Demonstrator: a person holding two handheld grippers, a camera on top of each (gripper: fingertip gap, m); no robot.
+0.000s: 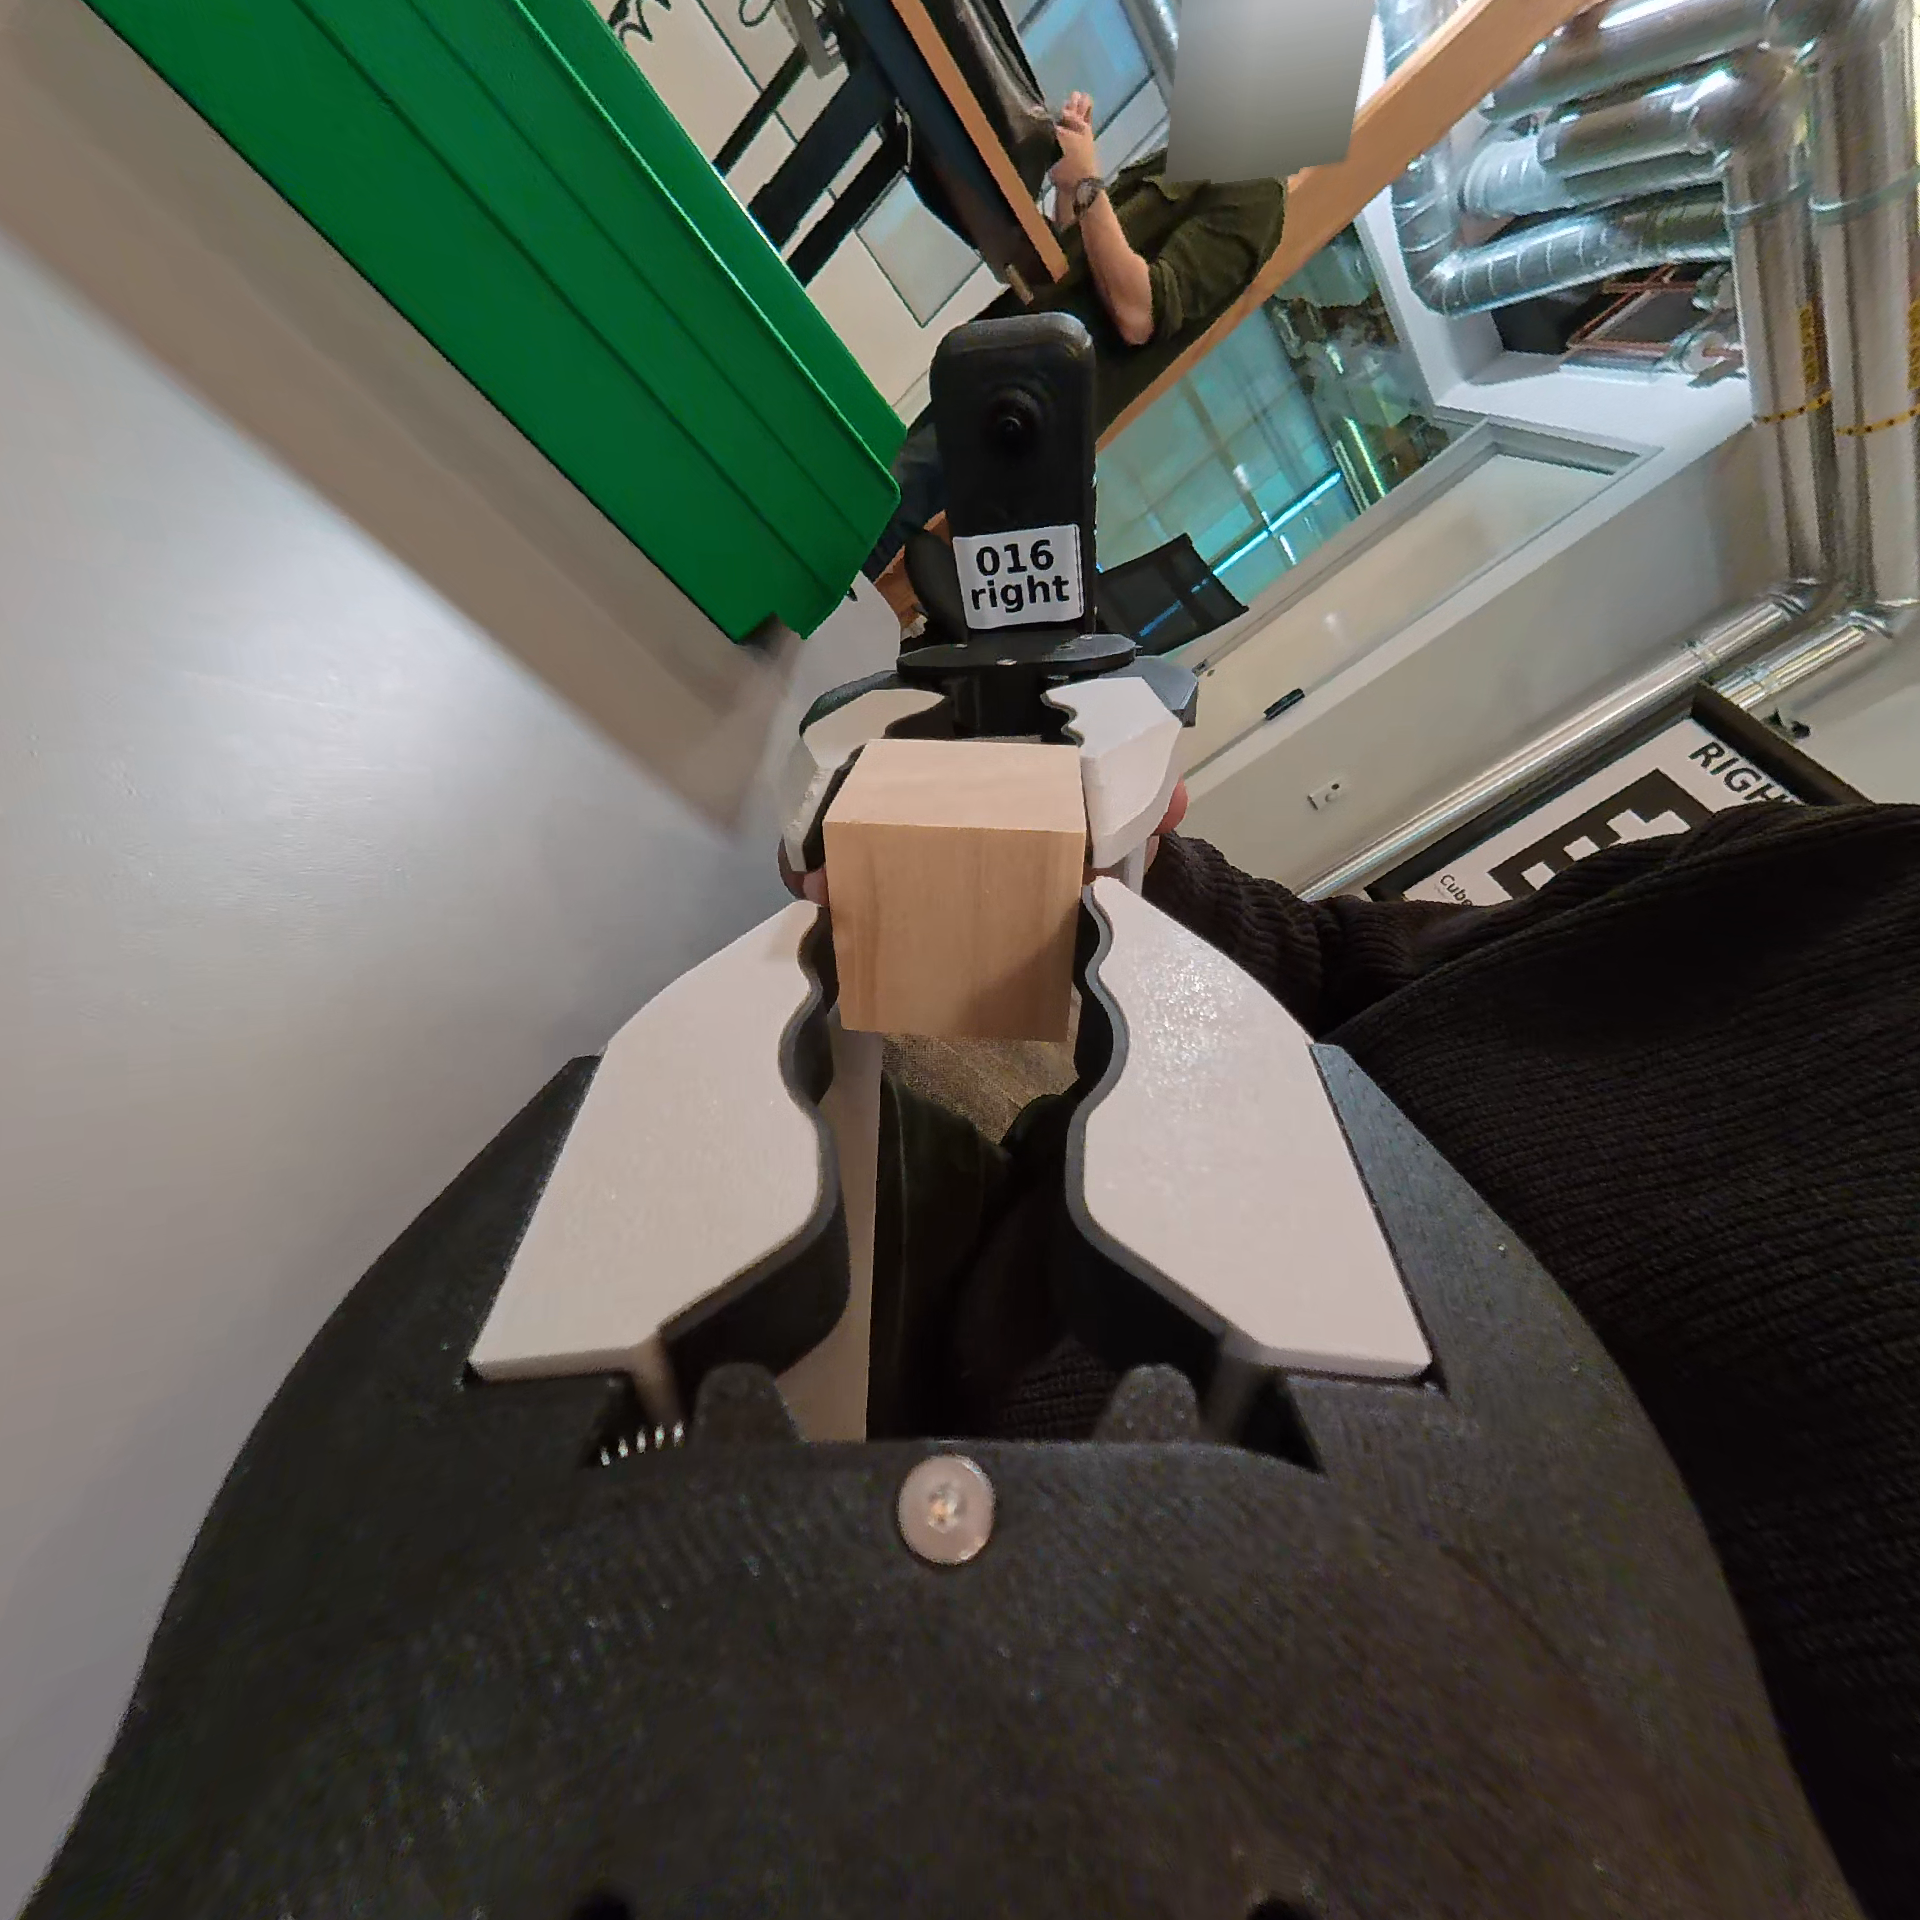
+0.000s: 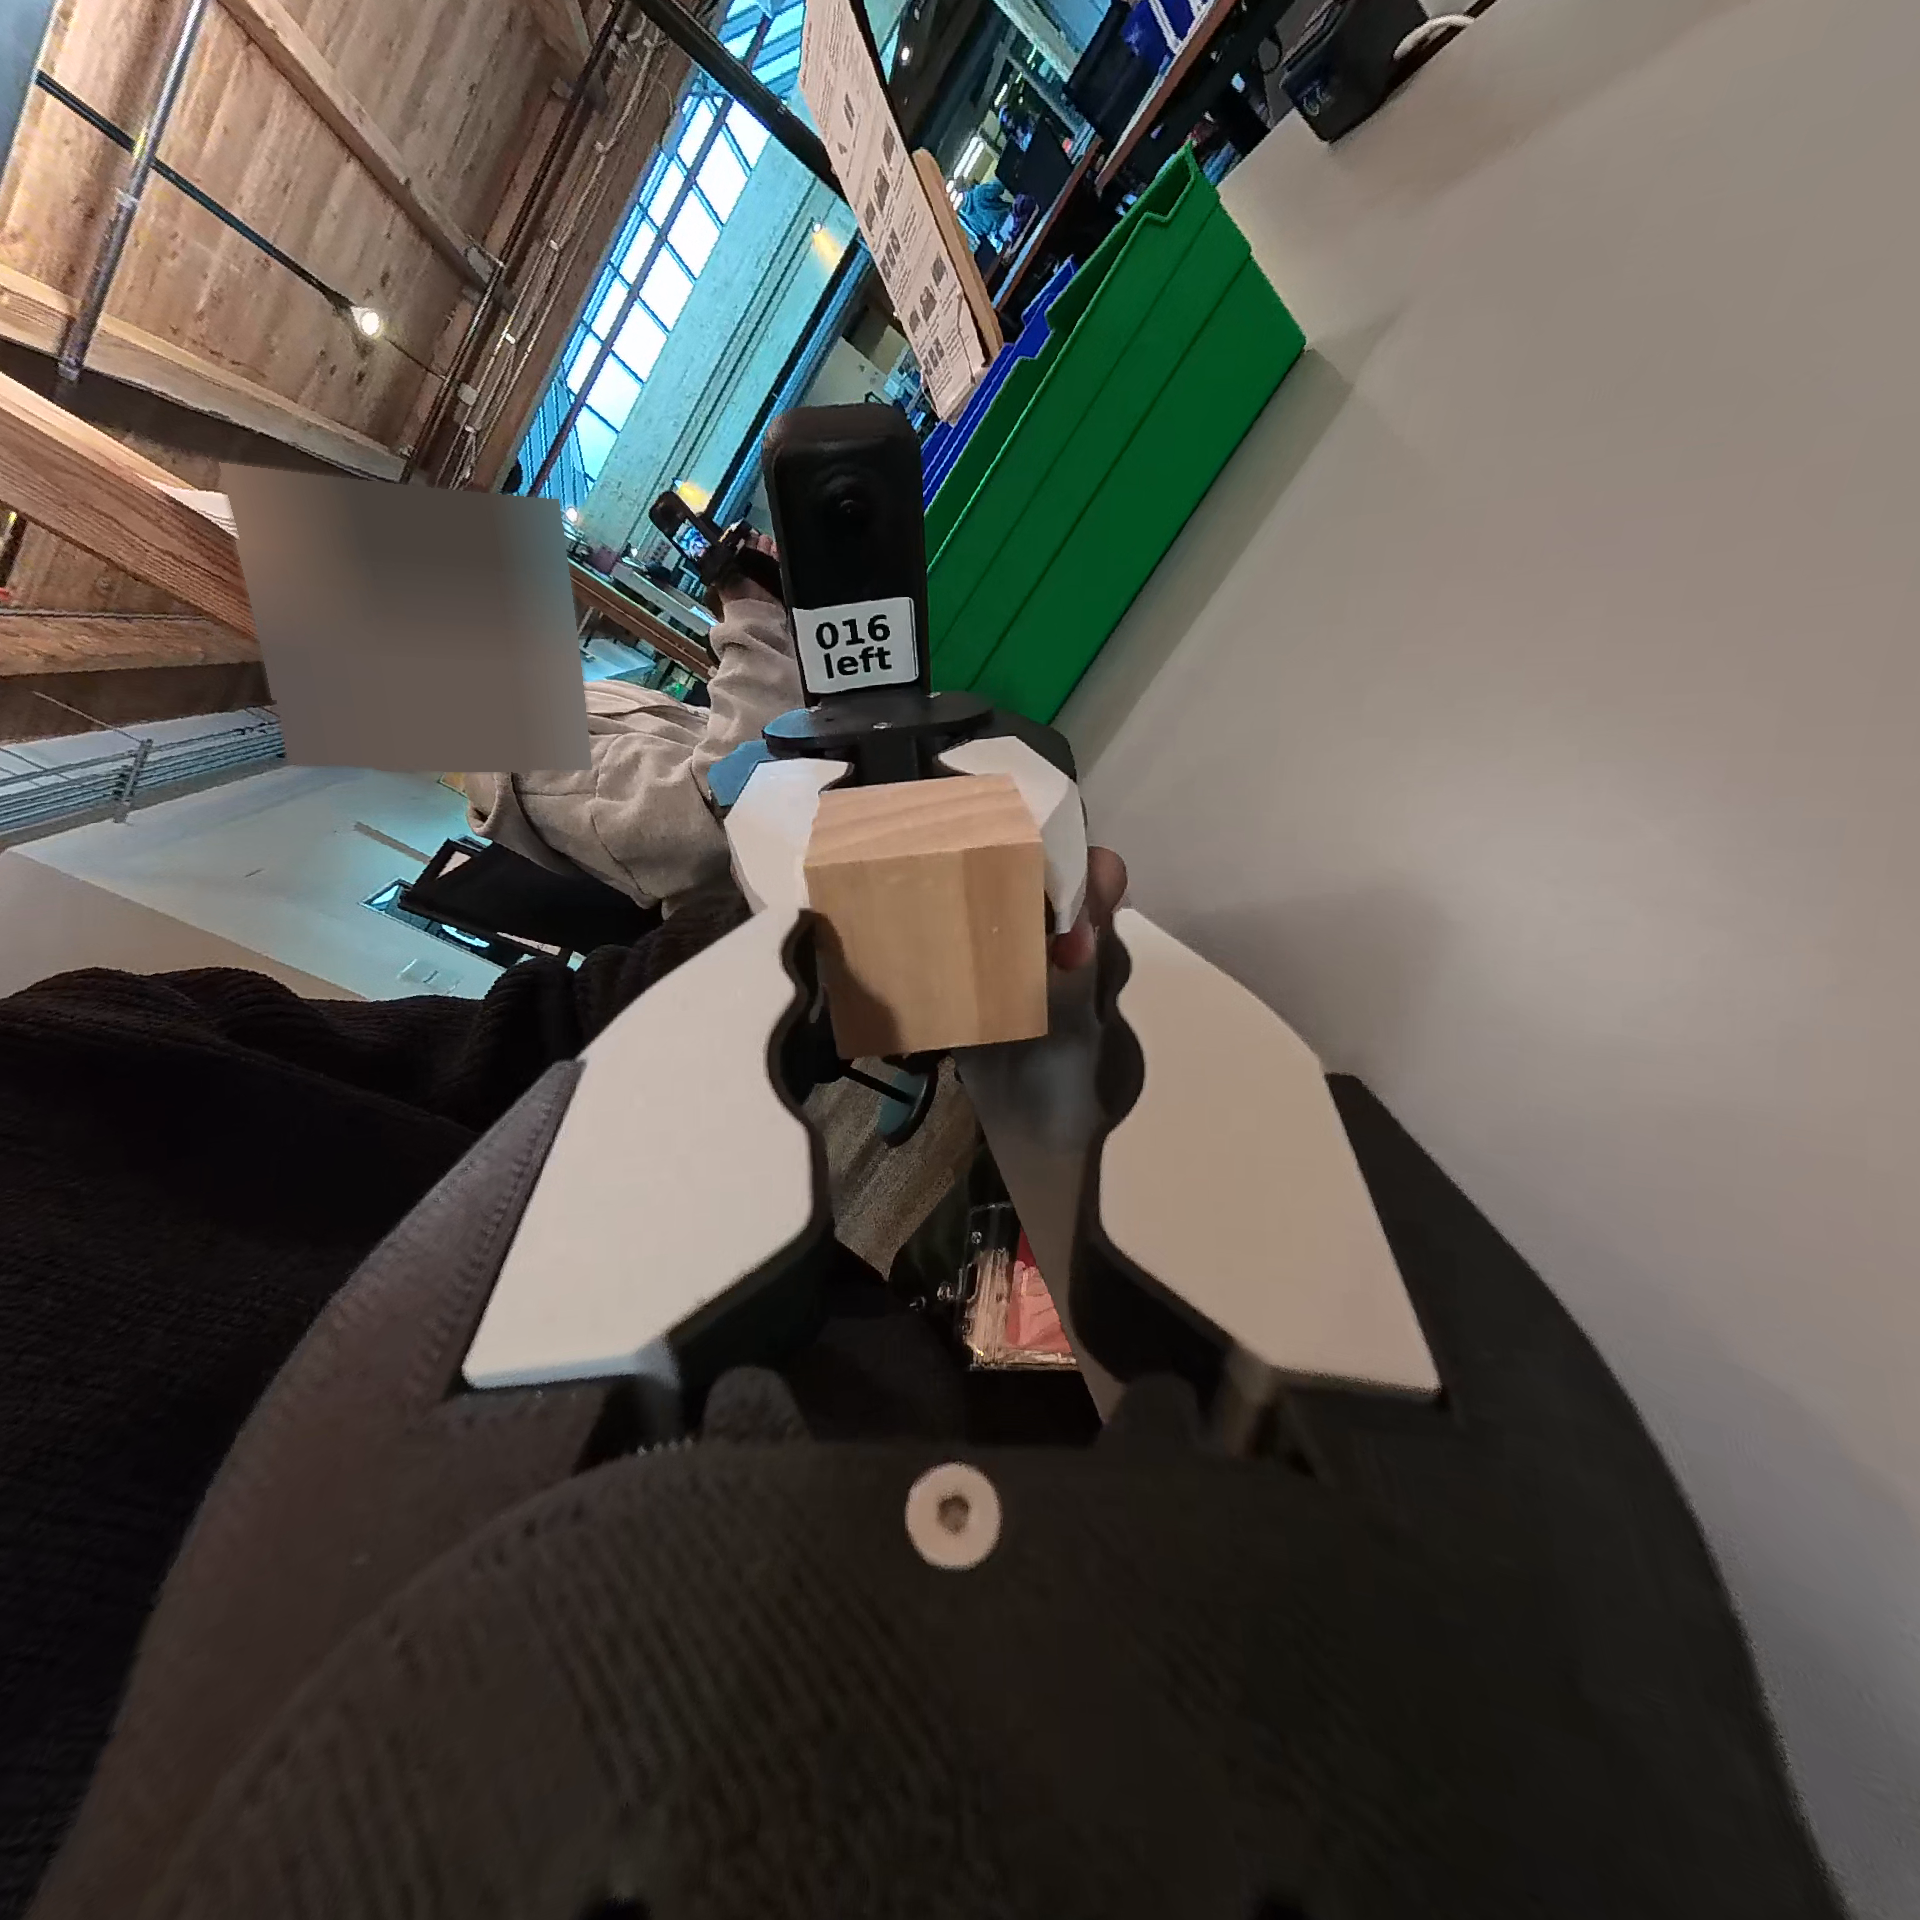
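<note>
A pale wooden cube (image 1: 956, 925) hangs in the air between my two grippers, which face each other tip to tip. My left gripper (image 1: 951, 904) is shut on the cube's near end, its white fingers (image 1: 707, 1122) against both sides. My right gripper (image 1: 977, 790), with a black camera above it, grips the far end. In the right wrist view the cube (image 2: 925, 925) sits between the right gripper (image 2: 956, 925) fingertips, tight on the left with a thin gap on the right. The left gripper (image 2: 914, 831) holds its other end. A fingertip of a hand (image 2: 1086, 914) shows beside the cube.
A white tabletop (image 1: 260, 831) lies to one side and also shows in the right wrist view (image 2: 1558, 727). Green bins (image 1: 499, 291) stand on it, with blue bins (image 2: 997, 395) behind. A black knit sleeve (image 1: 1662, 1091) fills the other side. Two people sit farther off (image 1: 1174, 260) (image 2: 623, 790).
</note>
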